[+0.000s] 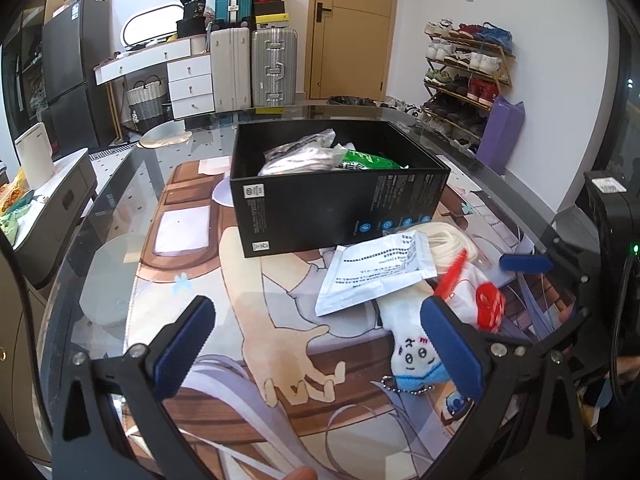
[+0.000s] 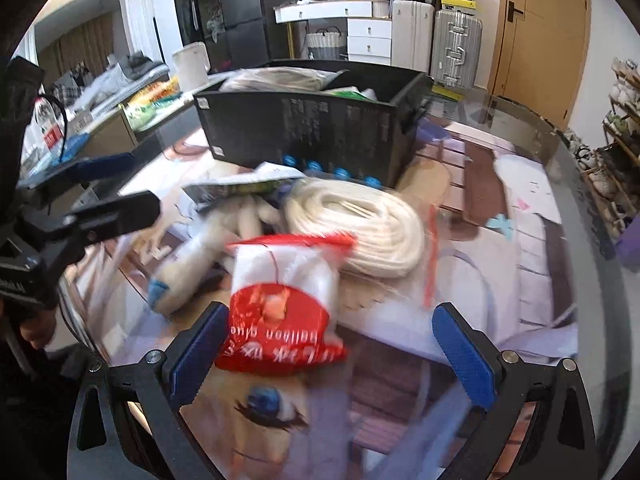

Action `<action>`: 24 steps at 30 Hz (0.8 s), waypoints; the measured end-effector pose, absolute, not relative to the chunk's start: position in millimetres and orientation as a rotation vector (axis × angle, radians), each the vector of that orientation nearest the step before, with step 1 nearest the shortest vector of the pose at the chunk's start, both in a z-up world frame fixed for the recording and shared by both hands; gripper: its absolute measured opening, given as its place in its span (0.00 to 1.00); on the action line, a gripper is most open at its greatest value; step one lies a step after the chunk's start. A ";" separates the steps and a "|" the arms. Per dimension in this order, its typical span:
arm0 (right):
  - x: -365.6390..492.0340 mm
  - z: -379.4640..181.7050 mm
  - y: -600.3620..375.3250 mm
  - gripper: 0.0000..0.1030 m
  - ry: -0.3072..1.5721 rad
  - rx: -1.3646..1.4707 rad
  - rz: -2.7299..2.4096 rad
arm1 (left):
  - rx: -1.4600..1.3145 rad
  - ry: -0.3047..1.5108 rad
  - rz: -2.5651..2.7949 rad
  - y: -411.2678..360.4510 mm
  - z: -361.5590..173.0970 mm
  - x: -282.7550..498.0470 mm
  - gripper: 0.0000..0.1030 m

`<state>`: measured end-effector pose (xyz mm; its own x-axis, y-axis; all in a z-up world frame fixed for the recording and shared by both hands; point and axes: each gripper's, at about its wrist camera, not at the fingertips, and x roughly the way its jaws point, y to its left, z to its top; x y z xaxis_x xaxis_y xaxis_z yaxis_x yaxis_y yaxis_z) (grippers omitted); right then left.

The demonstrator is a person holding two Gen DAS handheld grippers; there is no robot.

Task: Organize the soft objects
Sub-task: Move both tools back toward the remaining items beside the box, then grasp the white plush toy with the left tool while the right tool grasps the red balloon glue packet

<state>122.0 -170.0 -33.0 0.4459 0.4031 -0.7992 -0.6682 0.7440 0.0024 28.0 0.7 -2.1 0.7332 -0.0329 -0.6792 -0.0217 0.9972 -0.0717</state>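
Observation:
A black open box [image 1: 340, 196] stands on the table and holds a grey packet [image 1: 298, 158] and a green packet [image 1: 370, 160]; it also shows in the right wrist view [image 2: 312, 128]. In front of it lie a white foil pouch [image 1: 376, 272], a coil of white cord [image 2: 360, 220], a white plush keychain [image 1: 408, 340] and a red-and-clear bag [image 2: 284, 304]. My left gripper [image 1: 316, 344] is open and empty above the mat, left of the plush. My right gripper [image 2: 332, 356] is open, with the red-and-clear bag lying between its fingers, untouched by the pads.
A printed mat [image 1: 240, 280] covers the glass table [image 1: 120, 184]. A white plate [image 1: 222, 194] lies left of the box. Behind are suitcases [image 1: 274, 66], a shoe rack [image 1: 464, 68] and a side cabinet [image 1: 52, 200]. The right gripper's finger [image 1: 524, 263] shows at the pile's right.

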 end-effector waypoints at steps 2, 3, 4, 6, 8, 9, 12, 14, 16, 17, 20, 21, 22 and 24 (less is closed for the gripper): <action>124.7 -31.9 -177.1 1.00 0.884 -0.340 0.678 | -0.070 0.753 -0.014 -0.4 -3.4 26.9 1.00; 126.4 -31.1 -180.4 1.00 0.879 -0.331 0.676 | -0.071 0.759 -0.021 -1.6 -5.0 27.5 1.00; 127.5 -30.9 -181.9 1.00 0.879 -0.323 0.675 | -0.072 0.764 -0.027 -2.4 -5.7 28.2 1.00; 129.2 -30.6 -183.0 1.00 0.878 -0.308 0.675 | -0.074 0.775 -0.040 -4.3 -7.8 29.3 1.00; 129.0 -29.8 -182.6 1.00 0.873 -0.301 0.677 | -0.070 0.780 -0.043 -6.2 -8.8 29.7 1.00; 128.8 -30.1 -182.2 1.00 0.874 -0.299 0.681 | -0.070 0.784 -0.048 -7.2 -9.5 30.1 1.00; 126.4 -32.2 -179.0 1.00 0.876 -0.315 0.686 | -0.075 0.795 -0.063 -10.2 -11.8 30.6 1.00; 123.9 -33.7 -177.0 0.99 0.869 -0.332 0.684 | -0.083 0.802 -0.081 -12.8 -13.2 30.8 1.00; 121.7 -34.7 -176.1 0.96 0.860 -0.343 0.688 | -0.081 0.812 -0.088 -15.2 -14.9 31.7 1.00; 121.2 -34.8 -176.2 0.88 0.857 -0.343 0.697 | -0.078 0.815 -0.088 -16.0 -15.7 31.8 1.00; 119.1 -30.7 -177.8 0.65 0.841 -0.345 0.718 | -0.078 0.822 -0.095 -19.0 -17.1 31.6 1.00; 118.3 -30.0 -178.2 0.61 0.839 -0.348 0.726 | -0.079 0.823 -0.097 -19.5 -17.1 31.9 1.00; 117.5 -29.4 -178.9 0.53 0.839 -0.349 0.740 | -0.081 0.823 -0.100 -20.2 -17.3 32.0 1.00; 116.6 -27.6 -180.3 0.48 0.841 -0.335 0.776 | -0.085 0.831 -0.108 -21.8 -18.2 33.2 1.00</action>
